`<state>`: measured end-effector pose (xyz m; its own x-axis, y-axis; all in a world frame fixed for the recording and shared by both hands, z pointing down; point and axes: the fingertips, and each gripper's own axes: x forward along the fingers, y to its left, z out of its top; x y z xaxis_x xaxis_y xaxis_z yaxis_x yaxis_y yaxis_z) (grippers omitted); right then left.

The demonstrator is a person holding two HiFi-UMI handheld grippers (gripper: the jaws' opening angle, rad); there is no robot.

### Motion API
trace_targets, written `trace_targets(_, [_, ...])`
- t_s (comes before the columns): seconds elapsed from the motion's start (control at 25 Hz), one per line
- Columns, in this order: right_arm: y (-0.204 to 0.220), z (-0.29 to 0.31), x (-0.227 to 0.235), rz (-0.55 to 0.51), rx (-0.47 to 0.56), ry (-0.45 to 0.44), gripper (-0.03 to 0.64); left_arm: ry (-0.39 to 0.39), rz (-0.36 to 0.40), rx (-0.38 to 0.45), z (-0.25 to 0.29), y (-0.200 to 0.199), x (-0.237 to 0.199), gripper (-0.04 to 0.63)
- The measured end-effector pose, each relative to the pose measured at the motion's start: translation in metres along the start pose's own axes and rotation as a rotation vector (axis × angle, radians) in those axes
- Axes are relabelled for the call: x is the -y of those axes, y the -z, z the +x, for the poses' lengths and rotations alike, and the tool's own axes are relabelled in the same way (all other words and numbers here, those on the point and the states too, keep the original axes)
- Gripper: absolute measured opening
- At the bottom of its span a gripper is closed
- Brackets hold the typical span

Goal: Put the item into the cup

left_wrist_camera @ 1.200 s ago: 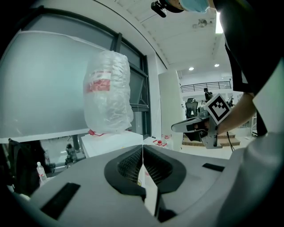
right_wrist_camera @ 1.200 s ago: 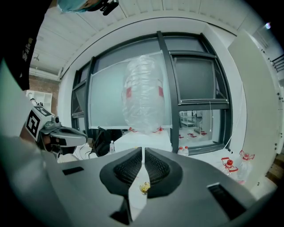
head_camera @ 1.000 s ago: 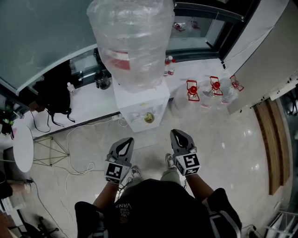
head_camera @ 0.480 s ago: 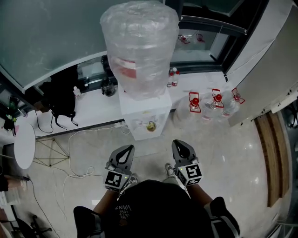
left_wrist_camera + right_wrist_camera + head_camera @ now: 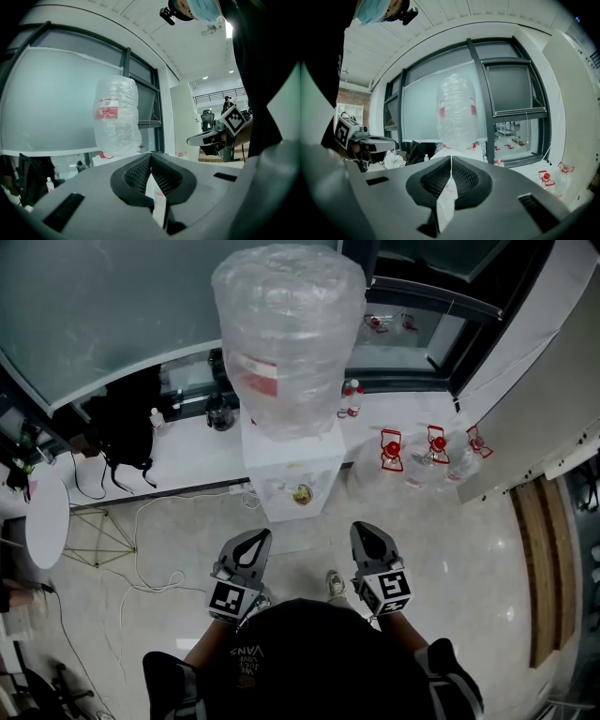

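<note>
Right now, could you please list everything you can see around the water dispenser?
Water dispenser: one, white, centre, against the ledge.
Large water bottle: one, clear under plastic wrap, red label, atop the dispenser.
Water jugs: three, clear with red handles, floor right of the dispenser.
Small bottles: two, clear, ledge behind the dispenser.
Bag: one, black, ledge at left.
Round table: one, white, far left.
Cables: several, white, floor left of the dispenser.
Shoe: one, light, floor between the grippers.
Left gripper: one, grey and black, jaws together, lower centre-left.
Right gripper: one, grey and black, jaws together, lower centre-right.
</note>
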<state>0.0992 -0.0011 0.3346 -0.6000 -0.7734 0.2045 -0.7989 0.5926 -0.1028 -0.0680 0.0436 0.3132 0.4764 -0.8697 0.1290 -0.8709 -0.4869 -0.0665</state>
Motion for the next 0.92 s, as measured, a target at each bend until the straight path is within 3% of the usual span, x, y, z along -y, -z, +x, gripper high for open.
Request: trace_targets(0.92, [0.006,0.014,0.006,-0.003,0.006,-0.037,0.044,-0.044,-0.021,-0.017,0.001,0.01,-0.001,0.018])
